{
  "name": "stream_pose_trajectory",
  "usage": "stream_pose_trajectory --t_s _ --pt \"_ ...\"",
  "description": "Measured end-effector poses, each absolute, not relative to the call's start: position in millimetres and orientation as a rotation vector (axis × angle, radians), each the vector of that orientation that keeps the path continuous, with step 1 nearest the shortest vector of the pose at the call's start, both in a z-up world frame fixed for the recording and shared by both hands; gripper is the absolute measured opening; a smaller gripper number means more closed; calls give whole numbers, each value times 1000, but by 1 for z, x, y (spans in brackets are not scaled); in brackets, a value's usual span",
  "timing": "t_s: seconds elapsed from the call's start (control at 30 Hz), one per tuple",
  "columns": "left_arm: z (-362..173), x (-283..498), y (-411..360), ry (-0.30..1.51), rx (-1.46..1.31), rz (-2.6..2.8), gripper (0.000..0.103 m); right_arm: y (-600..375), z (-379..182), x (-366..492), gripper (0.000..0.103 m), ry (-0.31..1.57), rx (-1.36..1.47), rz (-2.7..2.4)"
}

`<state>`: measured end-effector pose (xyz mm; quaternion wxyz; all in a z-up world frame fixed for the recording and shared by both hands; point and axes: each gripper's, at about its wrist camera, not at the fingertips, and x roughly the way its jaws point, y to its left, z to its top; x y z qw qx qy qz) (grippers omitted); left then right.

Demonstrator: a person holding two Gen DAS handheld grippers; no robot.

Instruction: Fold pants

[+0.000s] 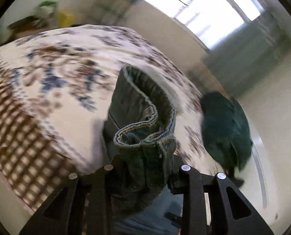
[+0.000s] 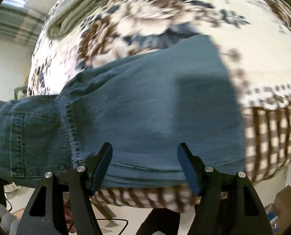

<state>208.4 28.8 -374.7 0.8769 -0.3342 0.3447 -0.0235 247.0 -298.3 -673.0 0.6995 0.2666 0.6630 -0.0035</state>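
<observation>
Denim pants [image 2: 145, 101], dark blue-green, lie across the floral-and-checked cloth-covered surface [image 2: 165, 9]. Left tool [image 1: 143, 168] is clamped on a bunched hem of the pants, lifted above the surface. Right tool [image 2: 145, 168] stands wide apart, empty, over the folded edge.

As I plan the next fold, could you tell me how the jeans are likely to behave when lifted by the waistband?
The jeans will probably drape limply: the waistband curls loosely in the left gripper. The thick denim and stitched seams suggest they are fairly heavy. The part lying on the floral tablecloth would likely drag along it rather than slide freely.
</observation>
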Motion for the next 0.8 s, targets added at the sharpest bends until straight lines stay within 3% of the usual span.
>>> stream_pose_trajectory --t_s 0.2,0.37,0.53,0.67,0.77,0.8 --pt "-391 211 -104 834 -592 -243 26 -385 -661 218 71 1448 627 -83" --pt "-440 207 -214 969 -454 -389 26 -458 -652 190 71 1423 616 -167" --pt "-485 195 -282 1114 -275 -436 27 -521 -643 164 71 1411 602 -253" --pt "-500 195 -291 1226 -239 -381 30 -552 -638 155 71 1407 631 -268" --pt "-486 198 -288 1235 -272 -374 44 -560 -641 155 79 1404 679 -219" --pt "-482 200 -288 1248 -269 -388 60 -559 -644 158 79 1405 699 -191"
